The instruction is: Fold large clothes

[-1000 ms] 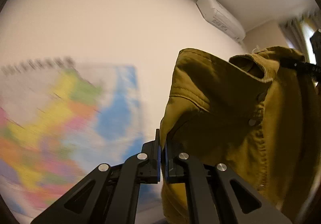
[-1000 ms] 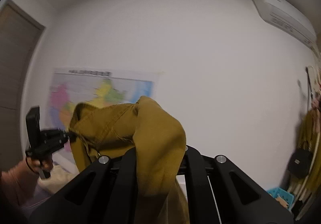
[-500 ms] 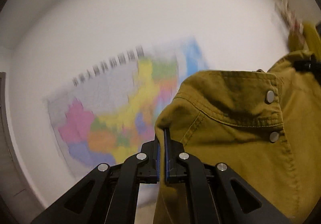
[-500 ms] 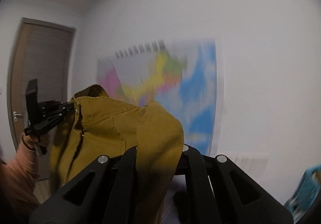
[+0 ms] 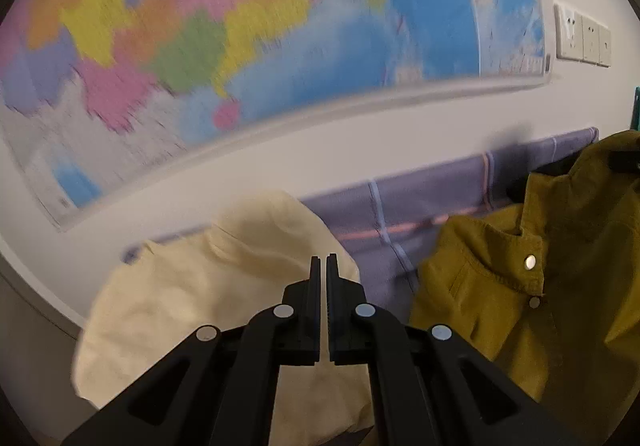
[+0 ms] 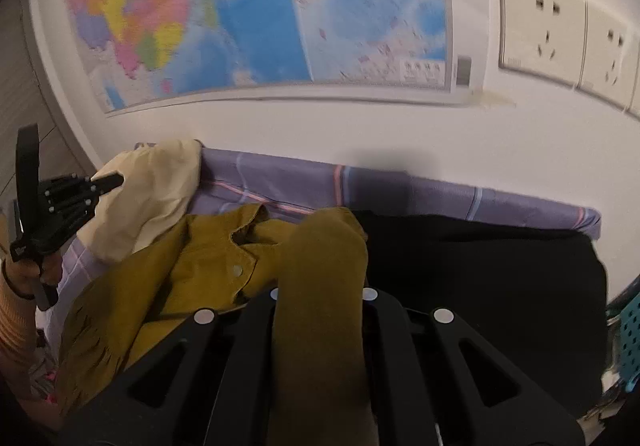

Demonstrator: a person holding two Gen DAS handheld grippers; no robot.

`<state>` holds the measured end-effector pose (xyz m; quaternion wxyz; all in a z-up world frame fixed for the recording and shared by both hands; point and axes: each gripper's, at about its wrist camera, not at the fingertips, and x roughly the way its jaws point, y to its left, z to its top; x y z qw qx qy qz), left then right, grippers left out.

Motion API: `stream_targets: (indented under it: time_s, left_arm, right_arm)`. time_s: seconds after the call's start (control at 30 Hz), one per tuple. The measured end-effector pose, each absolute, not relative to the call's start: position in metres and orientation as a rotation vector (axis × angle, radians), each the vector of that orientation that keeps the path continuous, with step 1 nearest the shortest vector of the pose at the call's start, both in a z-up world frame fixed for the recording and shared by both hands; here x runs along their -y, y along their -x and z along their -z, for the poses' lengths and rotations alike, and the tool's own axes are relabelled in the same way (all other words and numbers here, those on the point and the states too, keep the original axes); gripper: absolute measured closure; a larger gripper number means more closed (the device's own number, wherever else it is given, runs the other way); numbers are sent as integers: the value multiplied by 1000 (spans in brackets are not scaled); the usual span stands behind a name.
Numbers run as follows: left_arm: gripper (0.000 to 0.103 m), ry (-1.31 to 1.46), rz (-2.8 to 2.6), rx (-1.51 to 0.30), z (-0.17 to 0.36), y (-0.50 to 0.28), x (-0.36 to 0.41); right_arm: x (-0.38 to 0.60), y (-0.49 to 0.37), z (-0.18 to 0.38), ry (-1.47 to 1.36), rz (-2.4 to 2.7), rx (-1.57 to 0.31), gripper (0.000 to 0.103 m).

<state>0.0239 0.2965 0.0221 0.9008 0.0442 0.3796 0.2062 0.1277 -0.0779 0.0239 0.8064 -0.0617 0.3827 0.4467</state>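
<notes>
Mustard shirt down on the bed, only one corner held

The mustard shirt [image 6: 168, 286] lies crumpled on the purple checked sheet [image 6: 280, 182], collar towards the wall map [image 6: 256, 6], with a cream garment [image 6: 152, 198] just beside it on the side away from the wall sockets [image 6: 560, 34] and a black cloth [image 6: 480, 266] on the other. The right gripper [image 6: 320, 286] is pinching a fold of shirt that drapes right over its fingers. The left gripper [image 5: 323, 278] is pressed together on nothing, pointing at the cream garment. My worry: with one corner free, any pull from the right would likely bunch the shirt rather than spread it. A hasty left grab could also catch the cream garment instead of the collar.
</notes>
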Motion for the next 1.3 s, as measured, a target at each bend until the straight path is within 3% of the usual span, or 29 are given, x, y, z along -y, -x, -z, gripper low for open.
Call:
stream_targets:
  time_s: [0.1, 0.13, 0.17, 0.23, 0.27, 0.3, 0.33, 0.4, 0.43, 0.47, 0.57, 0.7, 0.83, 1.0, 1.07, 1.1, 1.17, 1.23, 1.3]
  left_arm:
    - [78, -44, -290, -836, -13, -28, -298]
    - [47, -54, -217, -850, -10, -26, -290]
    - [33, -61, -173, -850, -10, -23, -283]
    - [29, -85, -67, -849, -8, -19, -266]
    - [18, -104, -16, -866, -5, -19, -258]
    - [16, -119, -3, -875, 0, -21, -254]
    - [16, -146, -4, -897, 8, -25, -248]
    - [36, -154, -23, -979, 32, -36, -247]
    - [74, -145, -26, -1012, 38, -41, -248]
    - [99, -132, -35, -1038, 44, -43, -252]
    - [100, -67, -81, -975, 31, -32, -266]
    - [102, 32, -160, -782, -38, 3, -294]
    - [102, 44, -276, -653, -81, 24, -320]
    - [102, 57, -347, -800, -32, 0, -338]
    - [97, 31, -353, -863, -8, -8, -336]
    - [89, 33, -360, -883, -2, -9, -335]
    - [41, 60, -287, -876, 0, -2, -331]
    - [36, 18, -241, -846, -4, 6, -318]
    - [19, -23, -181, -832, -9, 12, -303]
  right_arm:
    - [82, -138, -23, 114, -985, -853, 96]
    - [86, -136, -25, 132, -972, -842, 95]
    - [85, -141, -26, 132, -973, -838, 94]
    - [94, -141, -29, 94, -985, -850, 89]
    - [98, -140, -29, 79, -991, -852, 89]
    - [104, -137, -30, 70, -997, -849, 89]
    - [104, -135, -32, 76, -992, -841, 89]
    - [103, -127, -36, 94, -994, -819, 93]
    - [104, -125, -38, 91, -989, -810, 96]
    - [103, -123, -41, 87, -999, -805, 97]
    - [106, -114, -57, 86, -1007, -751, 99]
    - [122, -105, -101, 19, -1039, -590, 100]
    - [115, -130, -108, -14, -1004, -580, 100]
    - [66, -175, -18, 110, -854, -817, 97]
    - [53, -184, 20, 175, -795, -940, 85]
    - [55, -185, 26, 167, -781, -961, 74]
    - [69, -183, 25, 104, -799, -953, 65]
    - [95, -173, 13, 49, -822, -924, 36]
    - [117, -158, 4, 7, -894, -927, 30]
